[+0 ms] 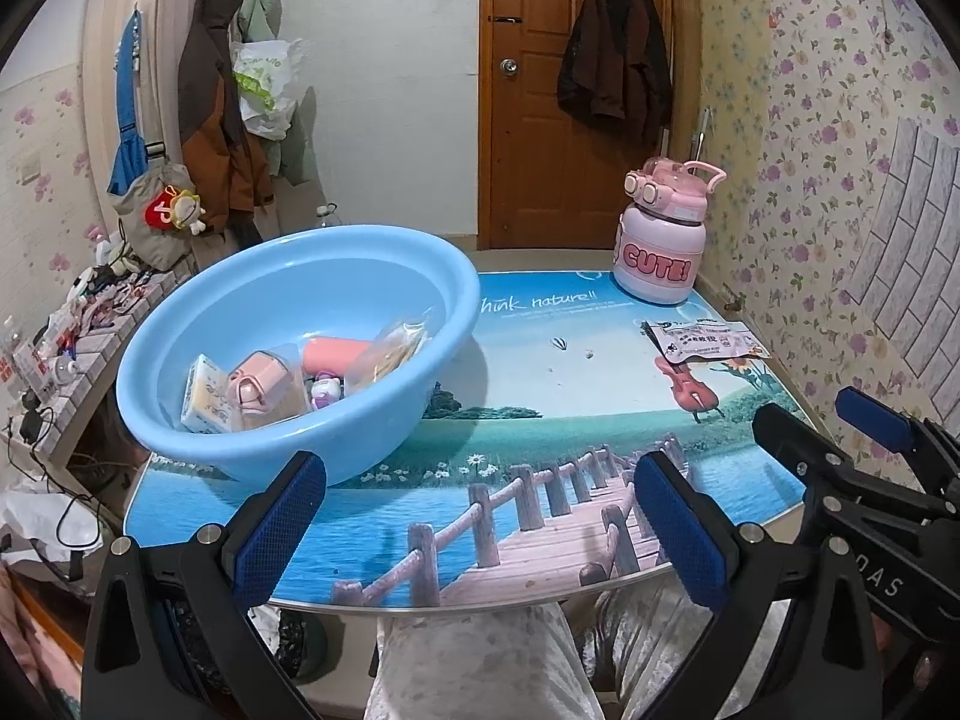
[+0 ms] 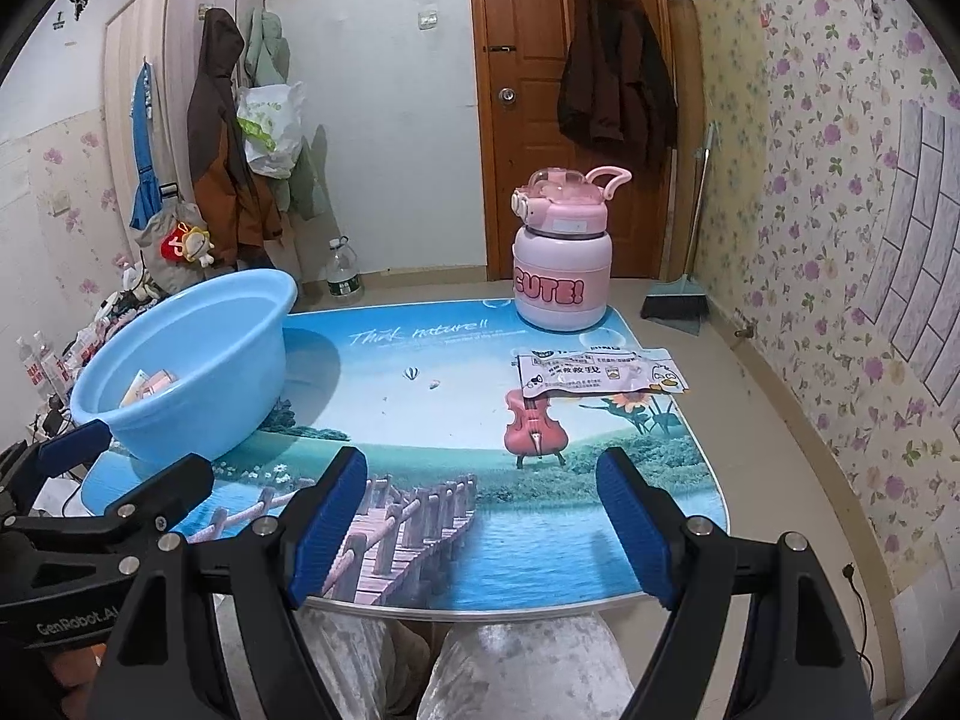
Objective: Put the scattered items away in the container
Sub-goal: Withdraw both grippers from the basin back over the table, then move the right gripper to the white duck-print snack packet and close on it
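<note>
The left gripper (image 1: 480, 516) hangs over the near edge of the table (image 1: 540, 420) with its blue pads spread wide and nothing between them. Just ahead of its left finger sits the blue basin (image 1: 180, 360), close enough that the finger's tip overlaps the basin's near wall in the left wrist view; whether they touch cannot be told. Inside the basin lie a pale yellow packet (image 1: 207, 399), a pink box-like item (image 1: 264, 387), a pink cylinder (image 1: 333, 354), a small white and purple figure (image 1: 326, 393) and a clear wrapped snack (image 1: 390, 351) leaning on the far wall.

The right gripper (image 2: 480, 528) is beside the left one, also at the near edge, jaws standing apart and empty. Ahead of it and slightly to its right, past a printed violin, lies a flat white sachet (image 2: 600, 372) with Chinese print too small to read. Beyond the sachet, at the far edge, stands a pink bottle (image 2: 561, 264) lettered "CUTE!". Nothing stands between the right gripper and the sachet.

The table's printed top reads "Think nature!!" between basin and bottle. The left gripper's body, seen from the right wrist view, bears "GenRobot.AI". Below the table edge are a person's knees in pale patterned trousers (image 2: 522, 672).
</note>
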Action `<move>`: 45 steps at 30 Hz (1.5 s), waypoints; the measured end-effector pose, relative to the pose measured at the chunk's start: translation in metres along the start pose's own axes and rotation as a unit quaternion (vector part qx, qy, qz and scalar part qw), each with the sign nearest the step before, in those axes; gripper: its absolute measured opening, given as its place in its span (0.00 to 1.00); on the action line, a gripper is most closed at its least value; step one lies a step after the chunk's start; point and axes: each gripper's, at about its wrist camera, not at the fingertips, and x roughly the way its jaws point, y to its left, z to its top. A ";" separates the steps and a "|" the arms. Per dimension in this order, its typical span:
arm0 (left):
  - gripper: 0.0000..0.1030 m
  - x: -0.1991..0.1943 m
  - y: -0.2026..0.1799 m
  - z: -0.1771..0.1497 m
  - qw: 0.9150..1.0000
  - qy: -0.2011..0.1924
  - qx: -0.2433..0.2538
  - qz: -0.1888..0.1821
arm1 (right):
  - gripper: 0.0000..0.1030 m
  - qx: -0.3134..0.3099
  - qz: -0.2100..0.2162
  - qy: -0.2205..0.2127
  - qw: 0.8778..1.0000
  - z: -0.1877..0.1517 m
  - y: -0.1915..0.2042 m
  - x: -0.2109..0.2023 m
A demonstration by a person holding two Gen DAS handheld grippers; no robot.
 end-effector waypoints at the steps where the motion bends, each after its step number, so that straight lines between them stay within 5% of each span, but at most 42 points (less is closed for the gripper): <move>1: 1.00 0.000 0.000 0.000 1.000 0.001 -0.001 0.000 | 0.78 0.000 0.001 0.001 1.000 0.000 0.000 0.000; 26: 1.00 0.022 -0.024 -0.001 0.999 0.021 0.017 -0.018 | 0.78 0.026 -0.033 0.019 0.999 -0.005 -0.039 0.022; 45: 1.00 0.092 -0.070 0.030 0.997 0.059 0.053 -0.023 | 0.78 0.034 -0.066 0.039 0.996 0.021 -0.112 0.069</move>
